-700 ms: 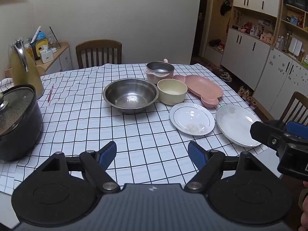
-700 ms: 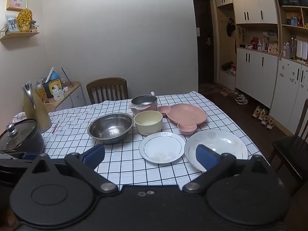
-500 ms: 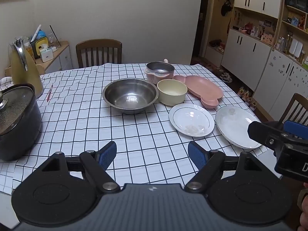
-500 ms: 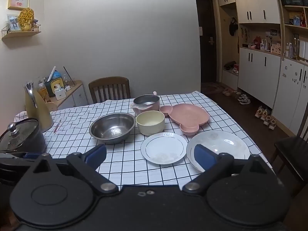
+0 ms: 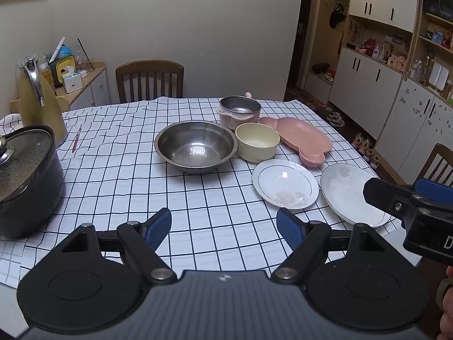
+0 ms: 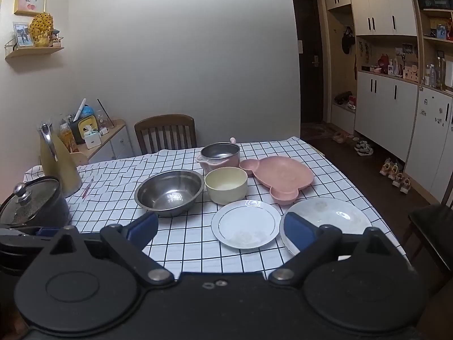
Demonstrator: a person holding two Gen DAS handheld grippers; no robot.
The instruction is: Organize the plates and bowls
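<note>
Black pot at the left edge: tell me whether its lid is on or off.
On. The black pot is covered by its glass lid, seated flat on the rim with the knob on top.

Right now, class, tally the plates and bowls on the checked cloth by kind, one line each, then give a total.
White round plates: 2, the gold-rimmed plate and the larger plate
Pink shaped plate: 1
Steel bowl: 1
Cream bowl: 1
Pink bowl with steel liner: 1
Total: 6
</note>
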